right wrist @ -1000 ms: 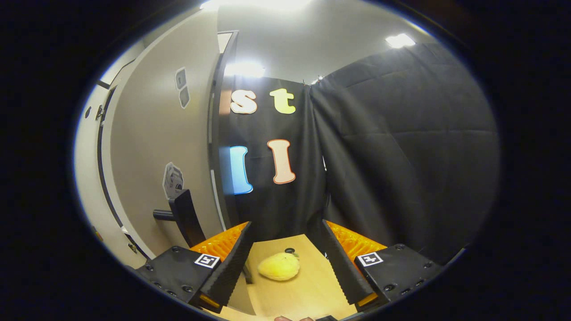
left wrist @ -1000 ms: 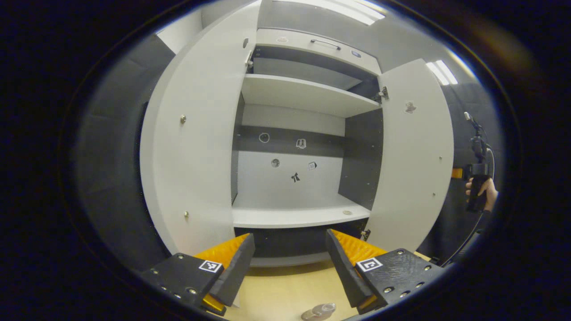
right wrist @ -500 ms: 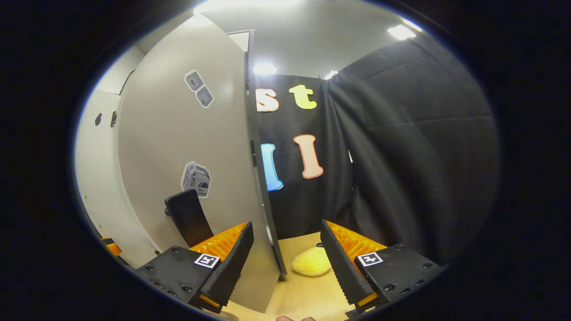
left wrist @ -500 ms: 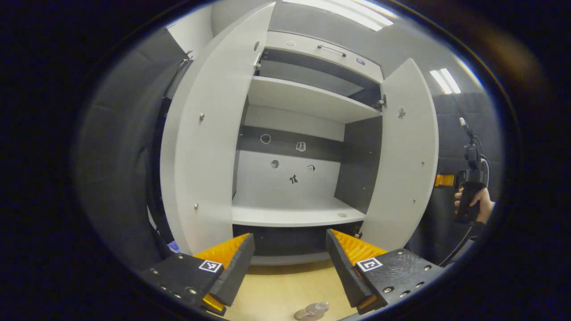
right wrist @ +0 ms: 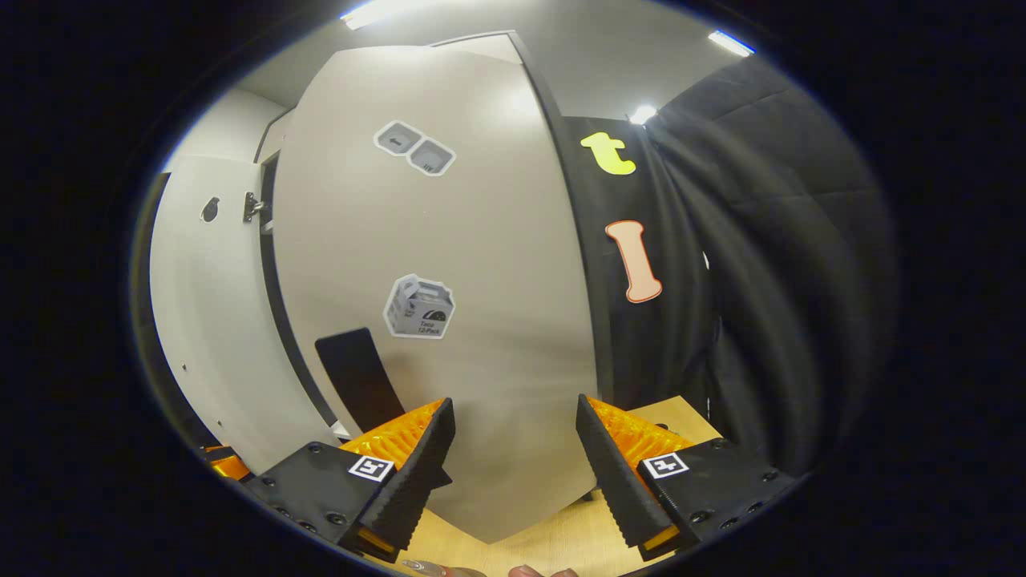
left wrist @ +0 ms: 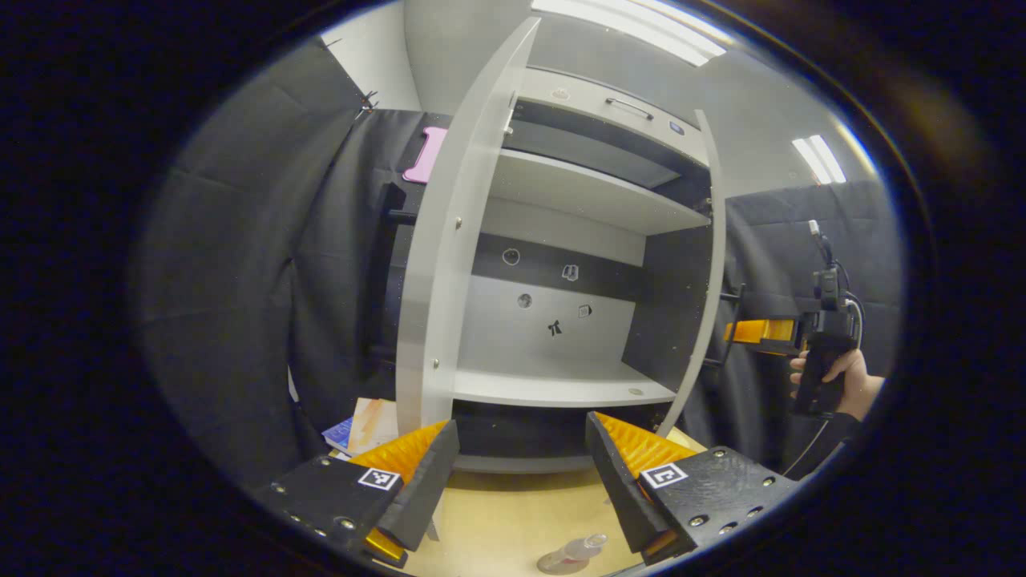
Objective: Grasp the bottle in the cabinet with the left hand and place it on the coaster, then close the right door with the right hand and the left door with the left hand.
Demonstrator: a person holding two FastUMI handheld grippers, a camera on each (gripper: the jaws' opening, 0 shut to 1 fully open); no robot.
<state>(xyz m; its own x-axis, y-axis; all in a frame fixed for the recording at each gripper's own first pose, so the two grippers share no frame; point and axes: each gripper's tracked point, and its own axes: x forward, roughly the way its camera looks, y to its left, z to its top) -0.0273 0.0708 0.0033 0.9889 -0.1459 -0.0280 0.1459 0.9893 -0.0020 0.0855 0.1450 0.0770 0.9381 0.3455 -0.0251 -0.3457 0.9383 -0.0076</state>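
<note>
The white cabinet (left wrist: pixel 561 385) stands open with bare shelves. Its left door (left wrist: pixel 445 264) and right door (left wrist: pixel 709 264) both look nearly edge-on in the left gripper view. A clear bottle (left wrist: pixel 573 553) sits low on the wooden table (left wrist: pixel 513 521), on what seems a reddish coaster (left wrist: pixel 563 568). My left gripper (left wrist: pixel 521 473) is open in front of the cabinet, holding nothing. My right gripper (right wrist: pixel 513 473) is open and faces the right door's outer side (right wrist: pixel 449 264), just right of its black handle (right wrist: pixel 357 377). In the left gripper view the right gripper (left wrist: pixel 733 332) sits behind that door, held by a hand (left wrist: pixel 838 377).
Some books (left wrist: pixel 361 425) lie on the table left of the left door. Black cloth walls (left wrist: pixel 240 304) close the booth on both sides. A drawer with a handle (left wrist: pixel 629 104) tops the cabinet. Stickers (right wrist: pixel 418 307) mark the right door's outer face.
The right door has swung inward and now looks edge-on from the left gripper. My right gripper has come up to its outer face, which hides the yellow fruit. The left gripper view has shifted left.
</note>
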